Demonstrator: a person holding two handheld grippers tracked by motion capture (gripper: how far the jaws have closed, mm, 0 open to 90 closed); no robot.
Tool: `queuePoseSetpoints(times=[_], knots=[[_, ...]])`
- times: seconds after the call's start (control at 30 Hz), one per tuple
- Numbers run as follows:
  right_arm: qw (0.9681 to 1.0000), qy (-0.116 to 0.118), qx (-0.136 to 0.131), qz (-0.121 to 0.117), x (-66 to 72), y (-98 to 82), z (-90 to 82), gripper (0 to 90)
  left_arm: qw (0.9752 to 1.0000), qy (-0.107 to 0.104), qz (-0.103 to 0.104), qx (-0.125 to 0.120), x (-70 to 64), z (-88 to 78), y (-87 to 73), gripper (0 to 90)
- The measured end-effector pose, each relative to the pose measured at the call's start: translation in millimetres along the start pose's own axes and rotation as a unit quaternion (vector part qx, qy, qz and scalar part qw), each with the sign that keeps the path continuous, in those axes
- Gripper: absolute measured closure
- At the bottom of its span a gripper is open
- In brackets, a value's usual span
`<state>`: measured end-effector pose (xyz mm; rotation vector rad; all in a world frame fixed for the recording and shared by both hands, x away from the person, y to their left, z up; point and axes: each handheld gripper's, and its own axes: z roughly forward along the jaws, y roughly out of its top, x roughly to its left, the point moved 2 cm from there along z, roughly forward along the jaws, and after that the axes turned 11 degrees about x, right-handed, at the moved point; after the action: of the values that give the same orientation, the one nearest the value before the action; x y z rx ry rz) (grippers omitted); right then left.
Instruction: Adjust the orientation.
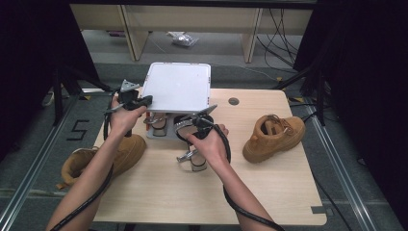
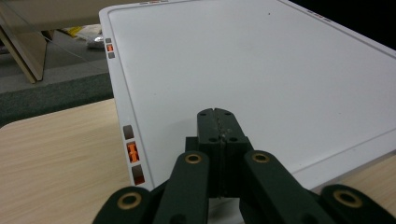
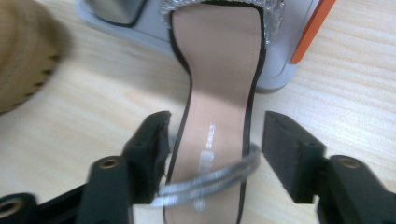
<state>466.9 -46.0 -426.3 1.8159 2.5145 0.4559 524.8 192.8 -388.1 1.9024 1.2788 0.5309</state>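
The left gripper [image 2: 218, 122] rests with its jaws pressed together and nothing between them, their tips lying on the near edge of a white lid [image 2: 261, 65] of a grey box [image 1: 159, 134]; orange latch marks [image 2: 133, 151] sit on the lid's rim just to that gripper's left. The right gripper [image 3: 215, 142] has its jaws apart, one on each side of a high-heeled sandal [image 3: 217, 93]; the pads flank its beige insole without pressing on it, and a silver ankle strap [image 3: 210, 179] curves across between them. The sandal's toe, trimmed in silver glitter, lies beyond this gripper on the grey box's lip, and its heel end lies below the jaws on the bare wood.

In the high view the right gripper [image 1: 192, 126] sits at the box's front, the left gripper [image 1: 137, 102] at its left corner. The table [image 1: 269, 187] is pale wood grain with a round cable hole [image 1: 234, 101] beyond the right gripper; one tan boot [image 1: 273, 137] stands well to its right, another tan boot [image 1: 103, 156] lies under the left forearm at the table's left edge. Grey carpet surrounds the table; pale wooden furniture legs [image 1: 134, 36] and loose cables [image 1: 279, 33] lie far beyond both grippers, with black curtains at either side.
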Motion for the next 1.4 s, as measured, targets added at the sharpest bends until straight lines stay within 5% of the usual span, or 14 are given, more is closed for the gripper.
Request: queuePoseSetpoints(times=[0.1,0.2,0.43,0.5,0.6,0.67,0.9,0.93,1.03,1.4], knots=[[1.0000,-0.001,-0.008,-0.002,-4.8,-5.5,-8.0,58.0,1.0000,-0.002,0.000,-0.003,0.0,0.5,0.0,89.9],[0.9999,0.007,0.010,0.001,-17.3,-19.4,-14.4,73.3,1.0000,0.001,0.002,0.001,-0.2,-0.1,0.1,89.8],[0.9988,0.005,0.043,-0.022,-31.9,-48.6,-12.0,89.4,1.0000,0.003,0.004,0.002,-0.5,-0.1,0.4,89.8],[0.9976,0.014,0.050,-0.046,-33.4,-57.1,-4.9,90.0,1.0000,0.003,0.003,0.001,-0.7,0.0,0.2,89.8],[0.9968,0.019,0.068,-0.038,-30.0,-63.9,1.7,90.0,1.0000,0.002,0.002,0.001,-0.5,-0.1,-0.1,89.8],[0.9943,0.034,0.084,-0.056,-26.4,-72.4,14.8,90.0,1.0000,0.002,0.003,0.002,-0.3,-0.2,0.1,89.8],[0.9921,0.036,0.085,-0.084,-15.8,-75.6,37.8,90.0,1.0000,0.000,0.001,0.000,0.1,0.0,0.0,89.9],[0.9927,0.031,0.094,-0.068,-12.9,-75.4,37.9,90.0,1.0000,-0.001,0.001,-0.002,0.0,0.3,0.0,89.8],[0.9936,0.005,0.076,-0.083,-11.6,-73.8,40.5,90.0,1.0000,0.001,0.004,0.002,0.0,-0.1,0.2,89.9],[0.9952,0.023,0.071,-0.064,-4.7,-74.4,44.6,90.0,1.0000,0.002,0.005,0.000,-0.4,0.0,0.1,89.8]])
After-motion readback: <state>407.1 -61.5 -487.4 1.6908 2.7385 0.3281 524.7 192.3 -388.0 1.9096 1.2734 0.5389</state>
